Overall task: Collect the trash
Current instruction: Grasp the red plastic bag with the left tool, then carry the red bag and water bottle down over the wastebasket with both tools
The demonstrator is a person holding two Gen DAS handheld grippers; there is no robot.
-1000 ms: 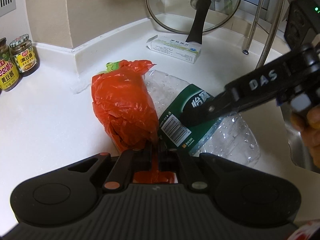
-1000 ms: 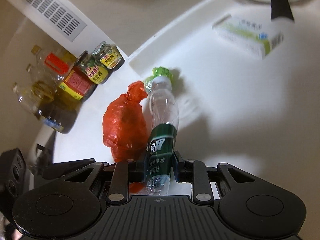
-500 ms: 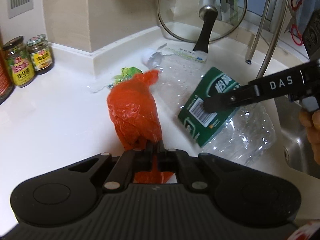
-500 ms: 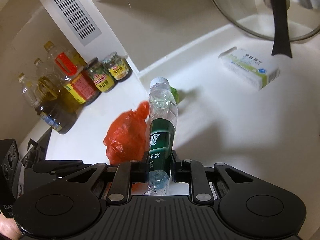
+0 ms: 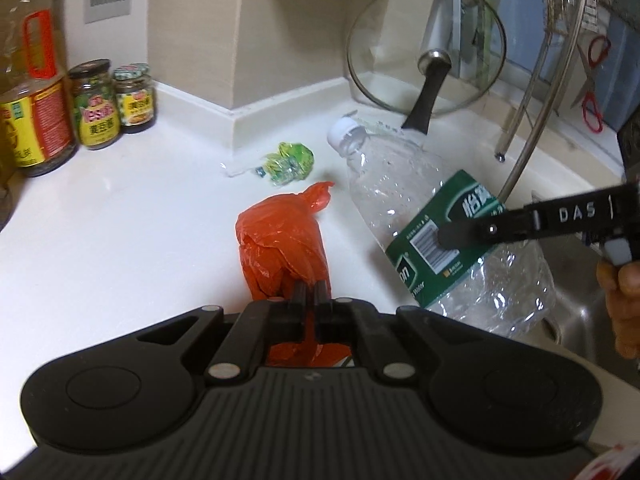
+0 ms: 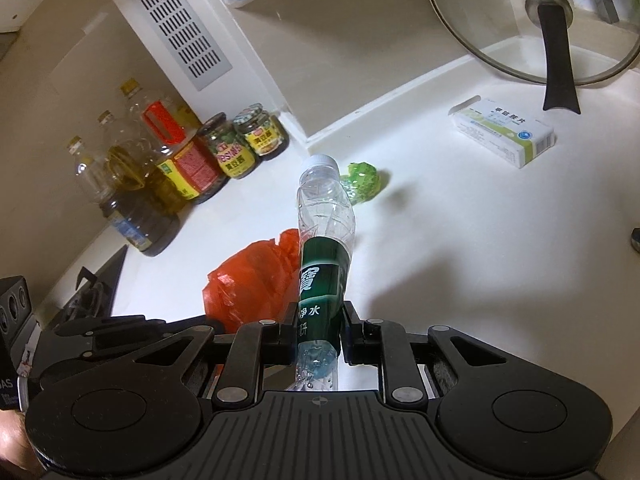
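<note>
My left gripper (image 5: 308, 292) is shut on a crumpled orange plastic bag (image 5: 280, 248), which hangs just above the white counter (image 5: 120, 240). Beside it on the right, my right gripper (image 6: 320, 312) is shut on a clear water bottle (image 6: 324, 216), clamped at its green label, white cap pointing away. In the left wrist view the bottle (image 5: 400, 184) is tilted in the air, with one right finger (image 5: 460, 236) across its barcode. The orange bag (image 6: 252, 280) shows left of the bottle. A crumpled green wrapper (image 5: 288, 162) lies on the counter beyond both.
A white medicine box (image 6: 504, 132) lies at the back right, near a glass lid (image 5: 424, 64) leaning on the wall. Sauce jars (image 5: 96, 104) and oil bottles (image 6: 132, 184) line the left wall. A steel sink (image 5: 580, 312) is at right, a stove (image 6: 96, 292) at left.
Both grippers rose and drew back with their loads: the orange bag and the bottle left the counter. The green wrapper, earlier half hidden behind them, now lies in plain sight.
</note>
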